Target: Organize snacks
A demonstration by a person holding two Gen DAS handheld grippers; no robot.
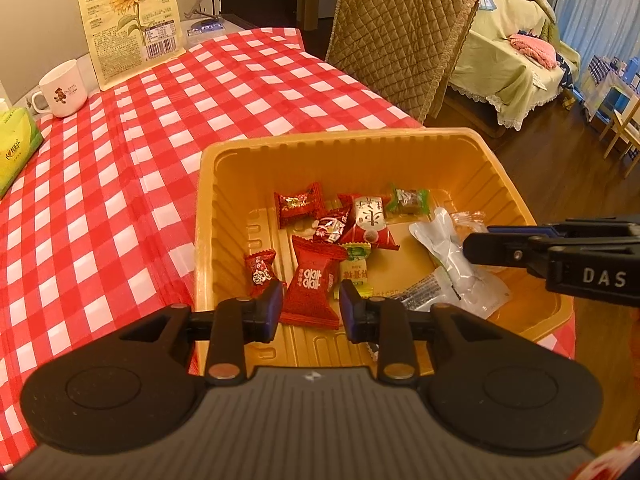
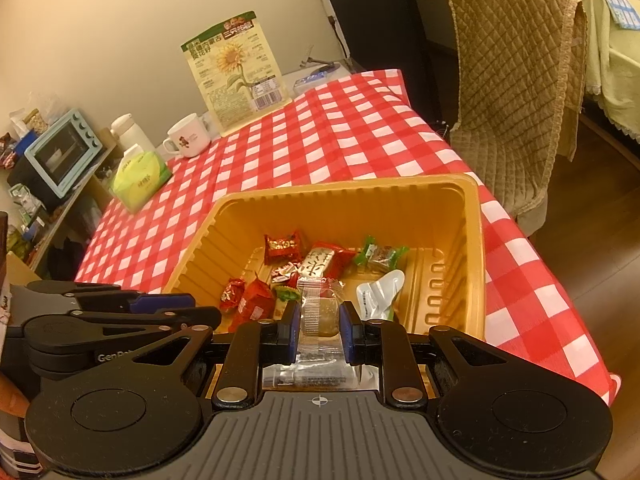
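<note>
The yellow tray (image 1: 400, 148) sits at the bench's (image 1: 160, 120) near corner. Left tongs (image 1: 308, 306) spread around a red candy (image 1: 310, 284). Only the right view shows right tongs (image 2: 320, 330) pinching a clear packet (image 2: 320, 308).

Glossy plastic tray (image 1: 400, 148) on a smooth checked tablecloth (image 1: 120, 200).
Shiny foil wrappers (image 1: 310, 280) centre frame; quilted cloth chair cover (image 1: 400, 28) upper right.

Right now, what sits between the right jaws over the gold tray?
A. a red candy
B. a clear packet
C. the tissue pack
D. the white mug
B: in the right wrist view the right gripper has a clear packet between its jaws, above the gold tray; whether they pinch it is unclear.
</note>
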